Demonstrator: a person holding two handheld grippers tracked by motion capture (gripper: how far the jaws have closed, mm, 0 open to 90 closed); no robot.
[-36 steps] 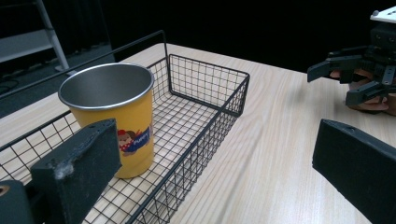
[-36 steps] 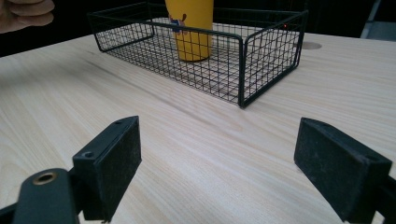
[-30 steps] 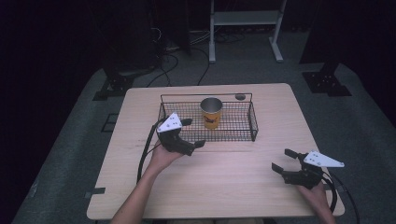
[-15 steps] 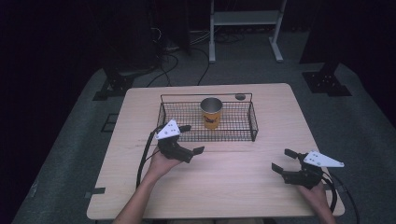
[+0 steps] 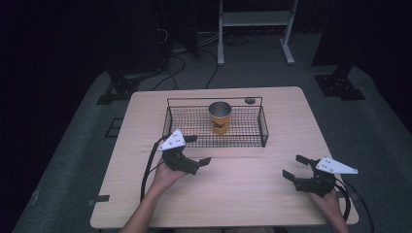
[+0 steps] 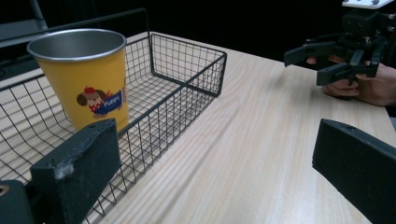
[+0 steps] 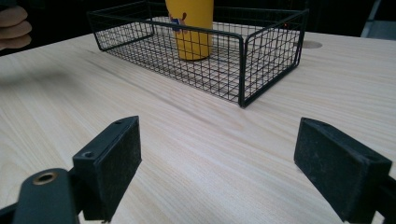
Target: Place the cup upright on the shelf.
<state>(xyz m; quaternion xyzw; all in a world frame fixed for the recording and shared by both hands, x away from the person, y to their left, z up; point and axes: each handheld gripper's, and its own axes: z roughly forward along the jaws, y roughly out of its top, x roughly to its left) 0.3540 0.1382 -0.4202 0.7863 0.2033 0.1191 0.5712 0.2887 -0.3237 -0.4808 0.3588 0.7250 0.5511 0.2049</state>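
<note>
Two grippers hovering wide open and empty over the table [image 5: 243, 194], left gripper [image 5: 196, 150] pulling back toward six o'clock from the wire basket [image 5: 263, 127], right gripper [image 5: 296, 166] staying put, yellow cup [image 5: 219, 116] standing upright inside the basket, at the left gripper's one o'clock.

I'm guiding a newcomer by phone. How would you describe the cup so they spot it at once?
On the wooden table sits a black wire basket, toward the far edge. The cup stands upright inside it, near the middle: yellow sides, a silvery metal rim and a cartoon puppy printed on it.
</note>
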